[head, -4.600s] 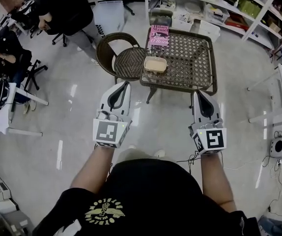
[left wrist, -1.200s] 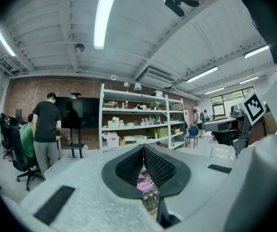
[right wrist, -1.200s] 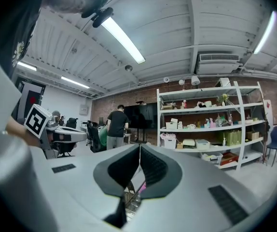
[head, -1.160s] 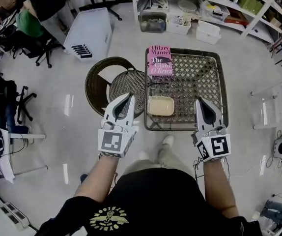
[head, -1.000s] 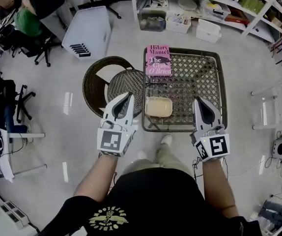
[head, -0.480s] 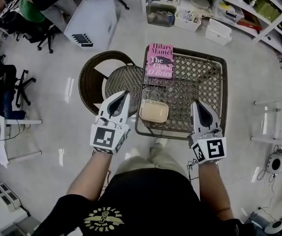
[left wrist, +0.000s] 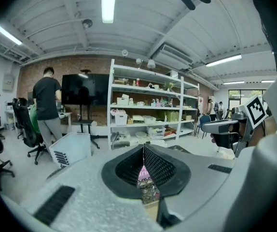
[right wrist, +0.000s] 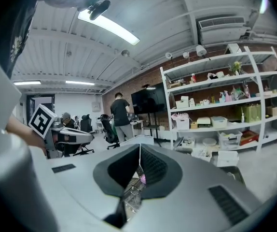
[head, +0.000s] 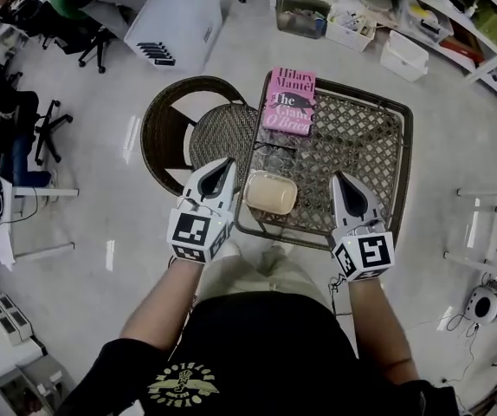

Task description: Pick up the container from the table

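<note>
Jaws together, both | container (head: 271,193) on table (head: 357,141) between left gripper (head: 227,163), right gripper (head: 341,180)

The container (head: 271,192) is a pale beige, shallow box with rounded corners. It lies flat just left of the frame's centre, near the left front corner of the woven wicker table (head: 352,146).
</note>
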Available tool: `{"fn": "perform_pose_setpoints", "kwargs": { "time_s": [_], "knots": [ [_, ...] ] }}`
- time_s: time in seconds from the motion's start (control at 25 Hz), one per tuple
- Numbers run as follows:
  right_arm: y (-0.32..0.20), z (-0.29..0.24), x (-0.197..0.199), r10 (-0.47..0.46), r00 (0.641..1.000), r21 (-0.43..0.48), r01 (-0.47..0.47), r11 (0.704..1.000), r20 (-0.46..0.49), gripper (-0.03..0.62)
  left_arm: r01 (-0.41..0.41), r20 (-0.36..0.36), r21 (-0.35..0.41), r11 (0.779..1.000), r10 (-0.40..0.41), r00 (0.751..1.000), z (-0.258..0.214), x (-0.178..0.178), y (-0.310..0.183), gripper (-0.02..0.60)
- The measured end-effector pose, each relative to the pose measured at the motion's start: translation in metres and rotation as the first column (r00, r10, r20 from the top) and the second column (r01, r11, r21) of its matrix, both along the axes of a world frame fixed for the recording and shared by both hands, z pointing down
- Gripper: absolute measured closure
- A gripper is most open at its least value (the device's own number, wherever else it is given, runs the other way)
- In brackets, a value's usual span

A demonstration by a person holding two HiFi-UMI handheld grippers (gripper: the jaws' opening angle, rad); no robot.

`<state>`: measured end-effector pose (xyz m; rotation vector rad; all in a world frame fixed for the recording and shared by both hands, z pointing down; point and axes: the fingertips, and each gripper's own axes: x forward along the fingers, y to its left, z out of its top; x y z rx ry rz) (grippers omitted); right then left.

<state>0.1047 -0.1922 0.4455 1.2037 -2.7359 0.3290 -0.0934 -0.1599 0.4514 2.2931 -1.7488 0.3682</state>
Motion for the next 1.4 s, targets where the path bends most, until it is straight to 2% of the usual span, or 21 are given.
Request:
{"fn": "perform_pose_setpoints", "kwargs": {
  "time_s": [0.12,0.4,0.6,0.8,1.0,1.4],
  "knots": [
    [-0.002,0.011,-0.003,-0.004,1.0,-0.033,0.004,0.999,0.006,0.582,-0.001,-0.01,-0.045,0.999,0.0,1.0,0.014,-0.002,0.0,0.571],
    [0.0,0.042,-0.008,0.018,1.0,-0.111,-0.017,0.994,0.005,0.58,-0.056,-0.027,-0.081,0.995,0.054,0.998,0.04,-0.002,-0.005,0.569],
    [0.004,0.064,-0.01,0.071,0.997,-0.186,-0.068,0.98,0.012,0.58,-0.105,-0.073,-0.134,0.985,0.096,0.993,0.062,0.0,-0.006,0.569],
    [0.01,0.089,-0.02,0.101,0.995,-0.255,-0.096,0.962,0.004,0.576,-0.132,-0.083,-0.181,0.975,0.119,0.989,0.084,-0.002,-0.007,0.57],
    [0.016,0.111,-0.023,0.119,0.992,-0.307,-0.125,0.944,-0.04,0.517,-0.166,-0.097,-0.24,0.956,0.147,0.984,0.108,-0.002,-0.003,0.569],
    [0.028,0.175,-0.019,0.153,0.982,-0.431,-0.185,0.883,-0.108,0.516,-0.196,-0.126,-0.371,0.908,0.16,0.979,0.165,-0.013,0.008,0.568]
  ]
}}
